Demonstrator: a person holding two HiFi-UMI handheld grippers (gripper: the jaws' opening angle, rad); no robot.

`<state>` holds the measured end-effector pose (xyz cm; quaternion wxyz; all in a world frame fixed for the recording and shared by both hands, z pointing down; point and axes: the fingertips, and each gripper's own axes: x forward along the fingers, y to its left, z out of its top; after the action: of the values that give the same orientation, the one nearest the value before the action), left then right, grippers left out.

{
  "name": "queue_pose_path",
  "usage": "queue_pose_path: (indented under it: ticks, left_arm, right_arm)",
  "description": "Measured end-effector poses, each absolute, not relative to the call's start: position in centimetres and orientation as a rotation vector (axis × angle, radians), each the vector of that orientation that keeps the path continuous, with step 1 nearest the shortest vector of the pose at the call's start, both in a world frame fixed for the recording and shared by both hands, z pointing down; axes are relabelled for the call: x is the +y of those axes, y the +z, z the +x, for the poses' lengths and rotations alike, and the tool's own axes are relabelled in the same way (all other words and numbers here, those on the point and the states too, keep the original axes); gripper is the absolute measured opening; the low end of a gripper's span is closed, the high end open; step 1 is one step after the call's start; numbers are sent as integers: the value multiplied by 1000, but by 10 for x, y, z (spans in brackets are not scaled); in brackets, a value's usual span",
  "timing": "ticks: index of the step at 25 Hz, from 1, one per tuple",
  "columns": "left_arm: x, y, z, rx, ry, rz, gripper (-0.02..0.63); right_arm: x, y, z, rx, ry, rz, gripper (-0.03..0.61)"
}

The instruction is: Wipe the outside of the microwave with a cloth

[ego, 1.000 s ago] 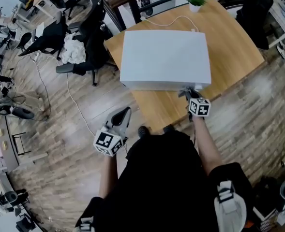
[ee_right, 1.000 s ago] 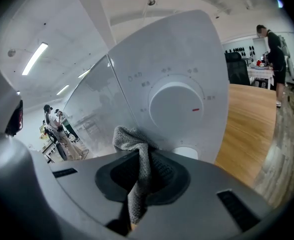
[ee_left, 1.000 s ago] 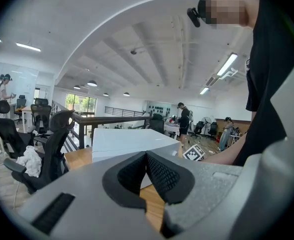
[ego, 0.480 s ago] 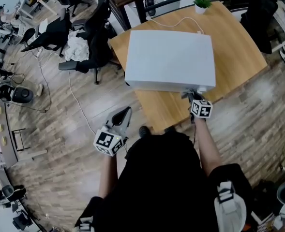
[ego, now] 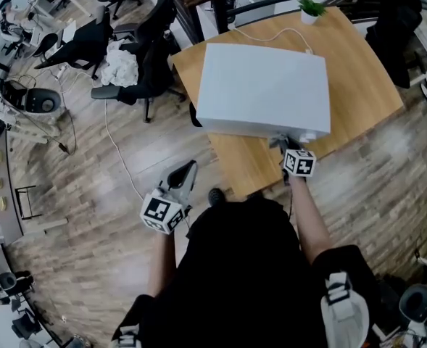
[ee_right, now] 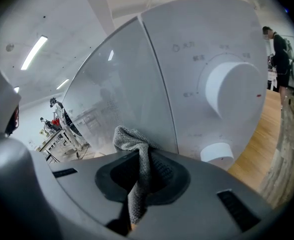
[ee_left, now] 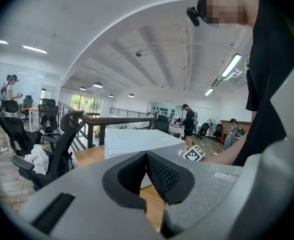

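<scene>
Microwave on the wooden table hasn't budged this past second, my right gripper stays clamped on the grey cloth at its front, left gripper idle with jaws together on nothing, so I judge wiping barely advancing.

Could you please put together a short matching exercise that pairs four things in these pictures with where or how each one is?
Things:
1. cloth
2. left gripper
3. potted plant
4. large dial

Places or states:
A. at the far corner of the wooden table
B. jaws together on nothing, held over the floor beside the table
C. on the front panel of the white microwave, right of its door
D. pinched in the right gripper, close to the microwave's front

Pairs: 1-D, 2-B, 3-A, 4-C.
</scene>
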<state>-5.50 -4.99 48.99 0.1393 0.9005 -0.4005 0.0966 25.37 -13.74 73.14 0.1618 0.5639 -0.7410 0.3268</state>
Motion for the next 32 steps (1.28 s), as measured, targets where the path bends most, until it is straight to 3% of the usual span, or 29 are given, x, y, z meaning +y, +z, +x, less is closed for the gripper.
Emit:
queue_pose_path:
  ticks: [32]
  left_arm:
    - [-39, 502, -178, -1253, 245, 2558, 2]
  right_arm:
    - [-161, 732, 117, -2178, 952, 1528, 20]
